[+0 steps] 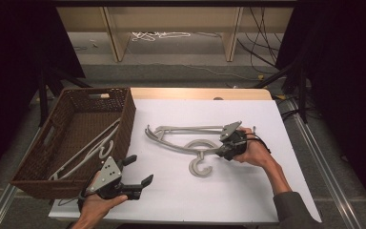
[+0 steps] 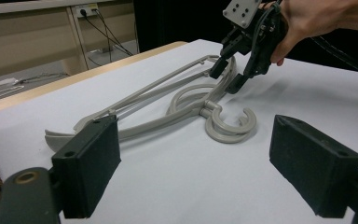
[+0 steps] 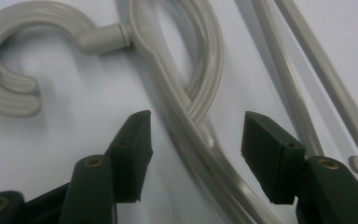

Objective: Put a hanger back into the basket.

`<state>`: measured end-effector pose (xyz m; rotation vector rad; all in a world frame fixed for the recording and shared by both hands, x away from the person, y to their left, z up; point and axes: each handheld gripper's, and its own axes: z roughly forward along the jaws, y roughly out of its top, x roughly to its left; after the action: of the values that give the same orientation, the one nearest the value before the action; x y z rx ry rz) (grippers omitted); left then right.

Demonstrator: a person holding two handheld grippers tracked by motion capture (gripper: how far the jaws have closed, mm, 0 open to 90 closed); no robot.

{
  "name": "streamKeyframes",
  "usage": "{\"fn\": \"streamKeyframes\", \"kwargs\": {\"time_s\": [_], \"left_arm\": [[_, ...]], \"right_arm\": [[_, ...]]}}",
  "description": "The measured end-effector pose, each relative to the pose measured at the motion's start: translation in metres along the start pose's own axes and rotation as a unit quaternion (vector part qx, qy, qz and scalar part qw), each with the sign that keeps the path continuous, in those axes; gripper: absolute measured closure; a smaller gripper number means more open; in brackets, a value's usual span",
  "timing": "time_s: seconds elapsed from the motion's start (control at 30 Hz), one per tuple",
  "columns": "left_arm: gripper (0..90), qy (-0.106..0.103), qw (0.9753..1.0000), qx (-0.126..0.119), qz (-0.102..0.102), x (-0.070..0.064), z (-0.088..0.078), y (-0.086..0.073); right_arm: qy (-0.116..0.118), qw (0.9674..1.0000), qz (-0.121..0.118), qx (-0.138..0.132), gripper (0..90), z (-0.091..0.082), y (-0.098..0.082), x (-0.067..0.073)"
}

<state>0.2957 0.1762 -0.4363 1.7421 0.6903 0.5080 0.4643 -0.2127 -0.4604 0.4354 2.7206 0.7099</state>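
Nearest, at the table's near-left edge, left gripper (image 1: 136,171) rests w/ jaws wide, nothing between. Right gripper (image 3: 196,140) is at mid-right, jaws half-spread, straddling the arm of a grey plastic clothes hanger (image 1: 190,140) lying flat at centre, pads not yet touching. White table top (image 1: 248,191) w/ wood far edge; brown wicker basket (image 1: 124,124) far-left holds another pale hanger (image 1: 88,152). Beyond: dim room, grey floor w/ cables (image 1: 159,35).
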Motion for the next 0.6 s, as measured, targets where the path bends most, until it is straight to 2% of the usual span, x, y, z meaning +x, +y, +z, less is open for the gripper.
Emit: {"fn": "streamKeyframes", "kwargs": {"time_s": [0.13, 0.2, 0.23, 0.3, 0.33, 0.37, 0.4, 0.47, 0.53, 0.57, 0.6], "left_arm": [[16.1, -0.004, 1.0, -0.001, -0.001, -0.0004, 0.0006, -0.0001], [16.1, -0.005, 1.0, 0.002, 0.003, 0.0001, 0.0006, -0.0005], [16.1, -0.004, 1.0, 0.002, -0.001, -0.0002, 0.0008, -0.0007], [16.1, -0.004, 1.0, 0.001, -0.003, -0.0003, 0.0008, -0.0005], [16.2, -0.007, 1.0, 0.003, 0.005, 0.0002, 0.0011, -0.0006], [16.2, -0.005, 1.0, 0.002, 0.0, -0.0003, 0.0019, -0.0014], [16.2, -0.002, 0.9999, 0.009, 0.003, -0.0003, 0.0014, -0.0012], [16.1, -0.004, 1.0, 0.009, 0.001, -0.0006, 0.0018, -0.0014], [16.2, -0.006, 0.9999, 0.008, -0.003, -0.002, 0.0021, -0.0016], [16.2, -0.006, 0.9999, 0.009, 0.006, -0.0015, 0.0019, -0.0013], [16.2, -0.006, 0.9999, 0.009, 0.006, -0.0015, 0.0021, -0.0013]], "right_arm": [[0.007, 1.0, 0.0, 0.006, 48.7, 0.0047, -0.0001, -0.0044], [0.02, 0.9997, 0.0, 0.011, 50.7, 0.0081, -0.0006, -0.0047], [0.02, 0.9997, 0.002, 0.013, 51.0, 0.0102, -0.0011, -0.0046], [0.022, 0.9997, 0.004, 0.01, 53.7, 0.0098, -0.0005, -0.0057], [0.024, 0.9996, 0.006, 0.011, 54.6, 0.0098, -0.0006, -0.0057], [0.027, 0.9996, 0.003, 0.01, 54.9, 0.0106, -0.0007, -0.0059], [0.029, 0.9995, 0.008, 0.009, 55.7, 0.0108, -0.0011, -0.006], [0.031, 0.9995, 0.007, 0.009, 56.6, 0.0103, -0.0015, -0.0069], [0.035, 0.9994, 0.004, 0.008, 58.8, 0.0101, -0.0023, -0.008], [0.038, 0.9992, -0.007, 0.012, 62.9, 0.0097, -0.0015, -0.0081], [0.041, 0.9989, -0.014, 0.015, 66.3, 0.0097, -0.0007, -0.0084]]}}
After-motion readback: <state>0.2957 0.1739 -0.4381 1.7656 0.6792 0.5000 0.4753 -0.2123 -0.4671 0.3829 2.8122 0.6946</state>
